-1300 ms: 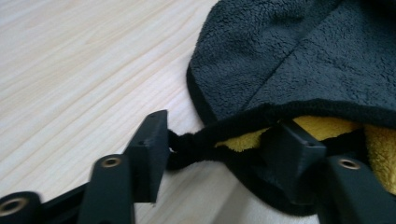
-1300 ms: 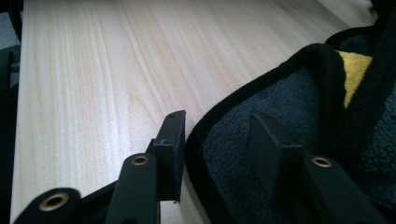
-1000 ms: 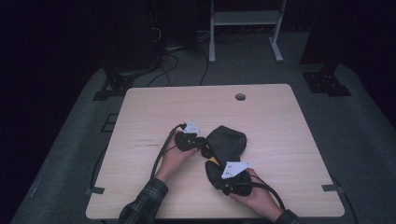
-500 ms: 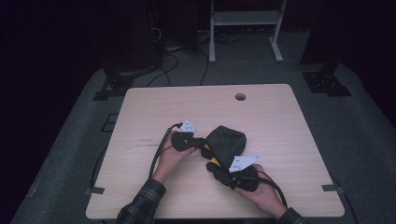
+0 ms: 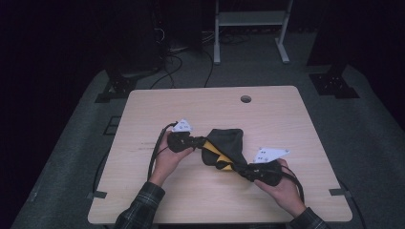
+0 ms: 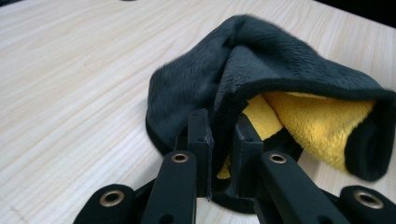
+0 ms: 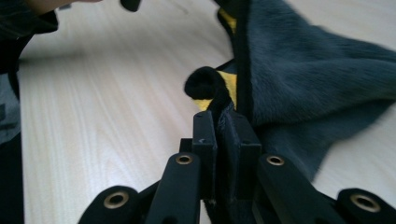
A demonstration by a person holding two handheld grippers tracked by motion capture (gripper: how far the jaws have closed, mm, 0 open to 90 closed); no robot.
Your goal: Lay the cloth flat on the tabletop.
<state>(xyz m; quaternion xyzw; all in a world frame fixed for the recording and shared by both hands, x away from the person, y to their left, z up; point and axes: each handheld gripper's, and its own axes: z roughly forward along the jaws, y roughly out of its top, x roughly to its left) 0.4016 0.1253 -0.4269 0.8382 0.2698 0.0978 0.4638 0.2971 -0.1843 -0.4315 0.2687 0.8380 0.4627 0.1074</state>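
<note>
A plush cloth [image 5: 225,144], dark grey on one side and yellow on the other, lies bunched near the middle of the wooden table [image 5: 267,114]. My left gripper [image 5: 199,143] is shut on its left edge; in the left gripper view the black hem of the cloth [image 6: 261,79] runs between the jaws of my left gripper [image 6: 223,135]. My right gripper [image 5: 243,169] is shut on the cloth's lower right corner. In the right gripper view the cloth [image 7: 308,70] fans out beyond the closed jaws of my right gripper [image 7: 223,126], yellow lining showing at the fold.
A round cable hole [image 5: 245,98] sits near the table's far edge. Beyond the table stand a white-legged frame [image 5: 248,28] and dark stands with cables [image 5: 176,52] on the floor. Bare wood surrounds the cloth on all sides.
My right gripper has pulled its corner of the cloth to the right and toward the near edge. The left gripper has held its place, so the cloth is drawn out longer between them.
</note>
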